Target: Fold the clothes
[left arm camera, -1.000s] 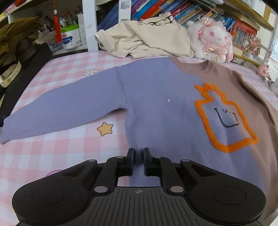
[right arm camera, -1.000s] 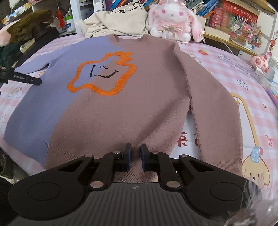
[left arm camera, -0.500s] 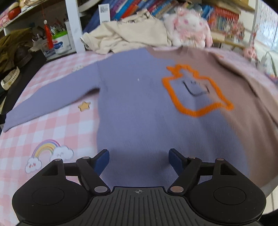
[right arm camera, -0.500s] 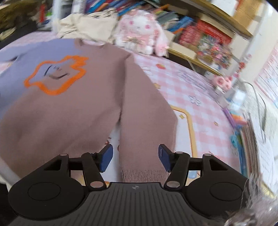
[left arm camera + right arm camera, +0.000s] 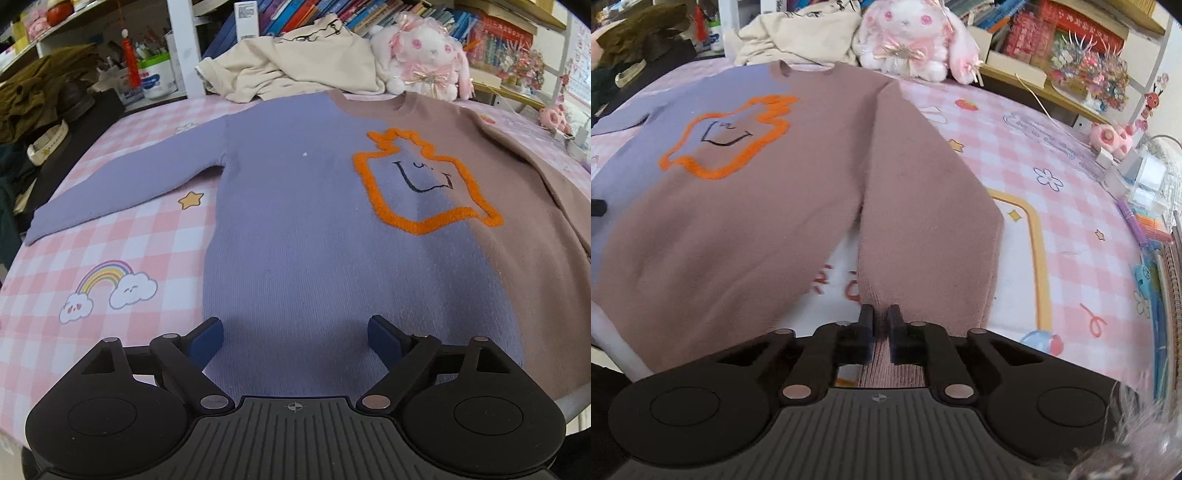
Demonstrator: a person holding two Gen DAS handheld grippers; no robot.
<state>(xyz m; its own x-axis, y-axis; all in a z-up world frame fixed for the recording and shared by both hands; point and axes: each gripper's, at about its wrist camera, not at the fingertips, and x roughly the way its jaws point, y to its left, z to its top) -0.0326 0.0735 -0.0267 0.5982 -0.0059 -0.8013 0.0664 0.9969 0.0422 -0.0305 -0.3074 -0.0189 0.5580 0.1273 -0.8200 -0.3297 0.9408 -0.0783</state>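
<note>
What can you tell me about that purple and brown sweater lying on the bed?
The sweater is a soft, fuzzy knit, purple on one half and brown on the other, with an orange outlined shape holding a small drawn smile on the chest. It lies flat, front up, on a pink checked sheet, purple sleeve spread outward. The right gripper is shut on the brown sleeve's cuff.

No print on the books (image 5: 295, 16) or tablecloth (image 5: 1052, 192) is legible.
</note>
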